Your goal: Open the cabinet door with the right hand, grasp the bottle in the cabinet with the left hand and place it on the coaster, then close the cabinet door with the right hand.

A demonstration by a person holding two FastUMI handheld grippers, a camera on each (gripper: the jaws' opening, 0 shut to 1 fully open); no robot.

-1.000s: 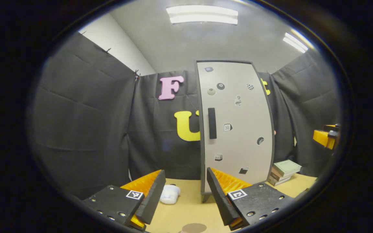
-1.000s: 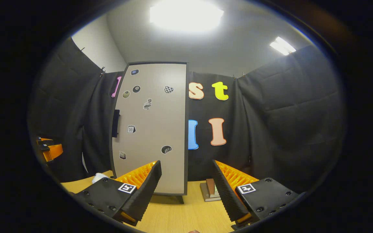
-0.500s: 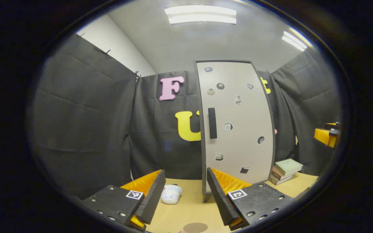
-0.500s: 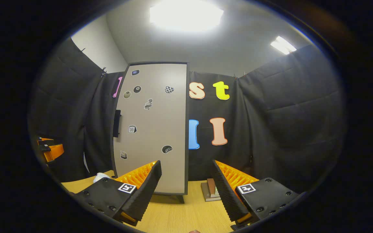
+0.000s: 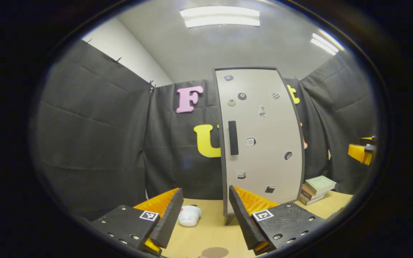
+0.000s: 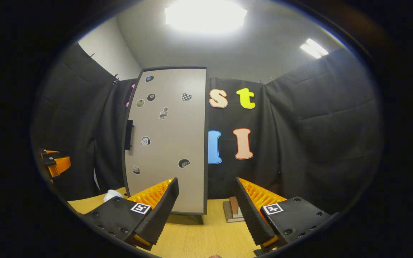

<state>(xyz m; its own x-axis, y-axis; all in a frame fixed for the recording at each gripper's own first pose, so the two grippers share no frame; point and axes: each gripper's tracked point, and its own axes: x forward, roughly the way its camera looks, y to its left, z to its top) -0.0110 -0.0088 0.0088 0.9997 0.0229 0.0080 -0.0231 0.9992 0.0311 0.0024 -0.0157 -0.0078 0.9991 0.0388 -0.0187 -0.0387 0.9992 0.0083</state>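
Observation:
A tall grey cabinet (image 5: 262, 143) with stickers on its shut door stands at the back of the wooden table, with a dark vertical handle (image 5: 232, 137) on its left side. In the right gripper view the same cabinet (image 6: 169, 143) stands left of centre, its handle (image 6: 129, 135) at the left edge. A round brown coaster (image 5: 214, 252) lies on the table in front of my left gripper (image 5: 203, 209), which is open and holds nothing. My right gripper (image 6: 205, 200) is open too, short of the cabinet. The bottle is hidden.
A white crumpled object (image 5: 189, 215) lies on the table left of the cabinet. A stack of books (image 5: 316, 189) sits to the cabinet's right, seen as books (image 6: 232, 211) in the right gripper view. The other gripper's body shows at each view's edge (image 5: 361, 152) (image 6: 56, 165).
Both views have shifted only slightly; the cabinet door stays shut and both grippers stay open.

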